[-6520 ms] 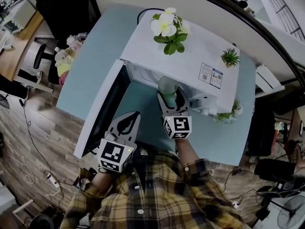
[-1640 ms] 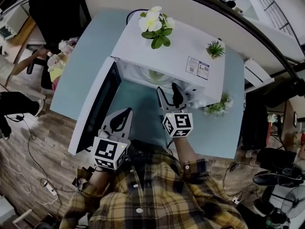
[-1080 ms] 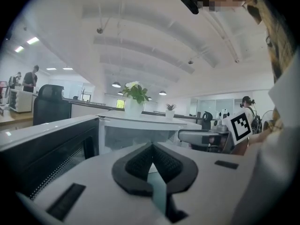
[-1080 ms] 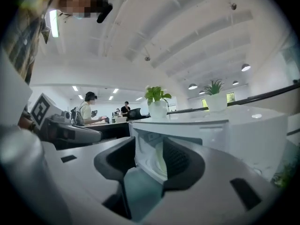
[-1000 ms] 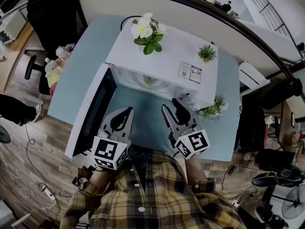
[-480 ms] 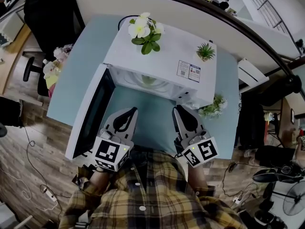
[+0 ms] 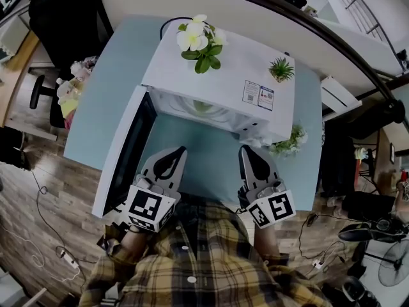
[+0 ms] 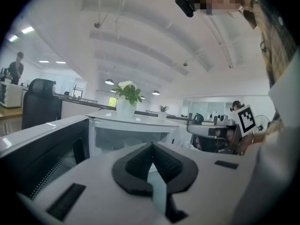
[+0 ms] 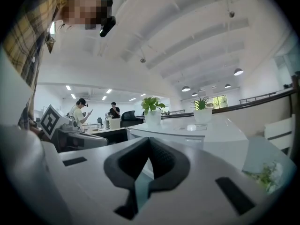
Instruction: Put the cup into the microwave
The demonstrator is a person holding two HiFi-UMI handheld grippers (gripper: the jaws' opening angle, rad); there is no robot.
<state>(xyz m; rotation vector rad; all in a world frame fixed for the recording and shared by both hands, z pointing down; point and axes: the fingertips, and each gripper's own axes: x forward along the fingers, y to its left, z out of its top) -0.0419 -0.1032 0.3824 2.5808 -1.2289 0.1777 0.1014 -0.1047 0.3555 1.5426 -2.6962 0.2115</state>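
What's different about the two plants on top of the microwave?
The flowering plant has big white blossoms and broad leaves; the spiky plant has thin pointed leaves and no flowers. The flowering plant is clearly bigger than the spiky plant. In the head view the flowering plant stands toward the left end of the microwave, the spiky plant toward the right. Both are green and sit in white pots.

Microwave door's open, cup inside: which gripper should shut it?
Left, likely: the left gripper sits beside the open door, jaws shut; the right gripper is across the opening.
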